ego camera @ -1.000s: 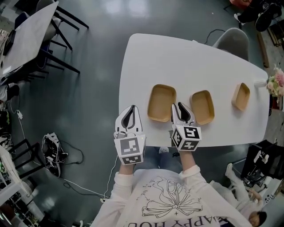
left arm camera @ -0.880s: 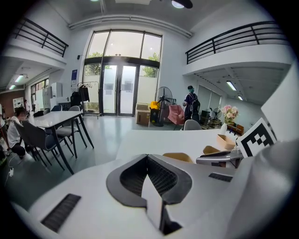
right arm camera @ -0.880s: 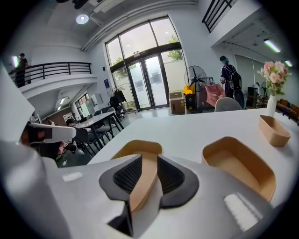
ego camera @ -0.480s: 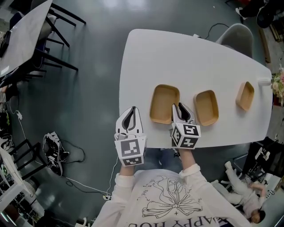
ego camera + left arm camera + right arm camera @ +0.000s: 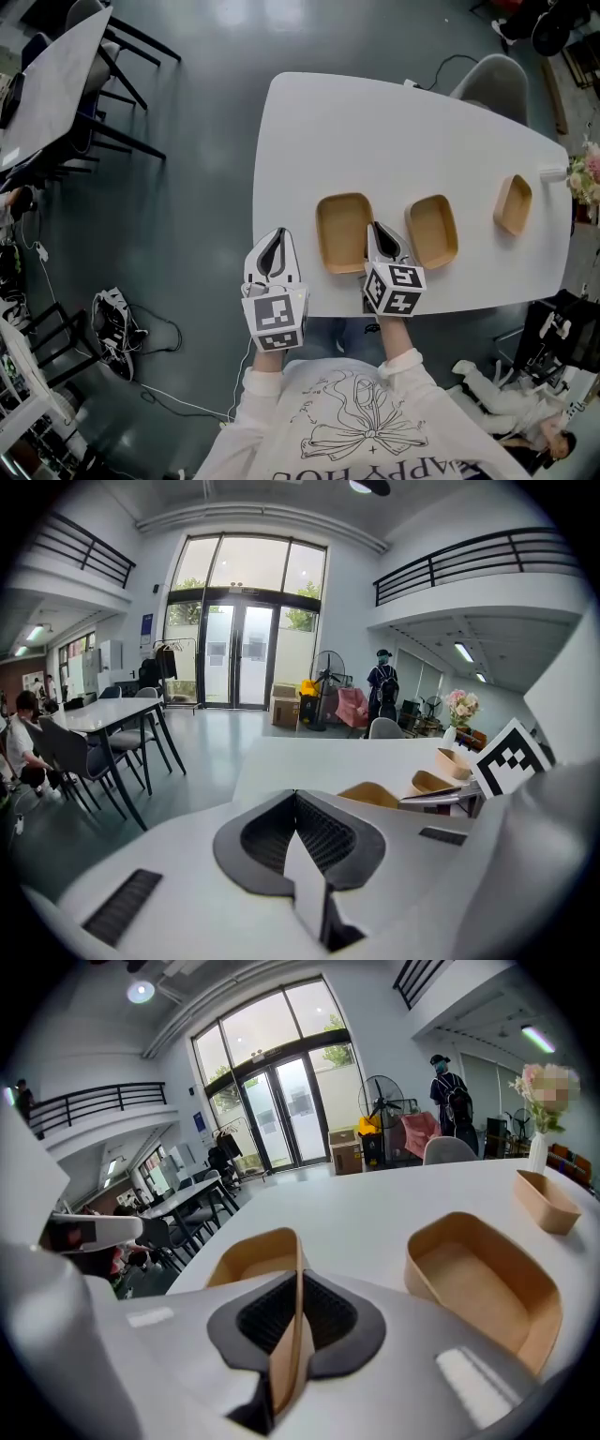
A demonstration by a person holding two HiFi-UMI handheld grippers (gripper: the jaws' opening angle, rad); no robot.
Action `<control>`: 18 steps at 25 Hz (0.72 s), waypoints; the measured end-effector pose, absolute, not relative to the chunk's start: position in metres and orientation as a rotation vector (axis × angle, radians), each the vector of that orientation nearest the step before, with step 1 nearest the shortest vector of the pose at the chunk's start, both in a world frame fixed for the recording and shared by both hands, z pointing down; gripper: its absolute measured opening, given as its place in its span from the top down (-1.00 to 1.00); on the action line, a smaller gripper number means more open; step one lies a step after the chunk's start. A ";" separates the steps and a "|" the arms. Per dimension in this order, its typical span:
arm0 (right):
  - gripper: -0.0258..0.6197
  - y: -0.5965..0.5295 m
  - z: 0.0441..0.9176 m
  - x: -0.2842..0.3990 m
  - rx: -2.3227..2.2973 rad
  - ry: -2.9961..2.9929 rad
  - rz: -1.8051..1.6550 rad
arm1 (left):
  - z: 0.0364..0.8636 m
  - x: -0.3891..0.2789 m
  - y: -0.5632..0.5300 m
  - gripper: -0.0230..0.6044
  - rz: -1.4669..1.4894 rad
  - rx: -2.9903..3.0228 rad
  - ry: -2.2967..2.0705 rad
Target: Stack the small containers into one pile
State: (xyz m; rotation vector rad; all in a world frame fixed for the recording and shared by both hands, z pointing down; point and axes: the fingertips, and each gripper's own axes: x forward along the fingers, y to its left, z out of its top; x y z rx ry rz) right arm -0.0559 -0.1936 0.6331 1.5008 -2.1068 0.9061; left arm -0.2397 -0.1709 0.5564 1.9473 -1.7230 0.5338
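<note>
Head view: three brown containers lie in a row on the white worktop, all apart from each other; the left container and the middle container sit side by side near the front edge, and the right container lies further off towards the worktop's right end; the right gripper reaches forward over the front edge, its tip at the left container's right wall, between that container and the middle one; the left gripper is held level beside it, just off the worktop's left edge, well clear of all three

Left gripper view: the left gripper has its fingers clenched together with nothing between them; the three containers show off to the right on the worktop

Right gripper view: the fingers of the right gripper are closing, and their pads already pinch the thin right wall of the left container, which stands upright between them; the middle container lies just to the right, the right container beyond it
</note>
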 end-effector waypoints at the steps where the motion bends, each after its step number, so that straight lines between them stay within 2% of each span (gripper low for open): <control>1: 0.83 -0.195 0.627 -0.055 1.508 -2.117 0.898 | 0.553 -0.239 -0.172 0.91 0.528 1.955 -1.726; 9: 0.83 -0.208 0.561 -0.018 1.601 -2.210 0.842 | 0.514 -0.212 -0.181 0.91 0.484 2.042 -1.732; 18: 0.83 -0.209 0.521 0.069 1.655 -2.226 0.813 | 0.473 -0.145 -0.186 0.91 0.439 2.114 -1.747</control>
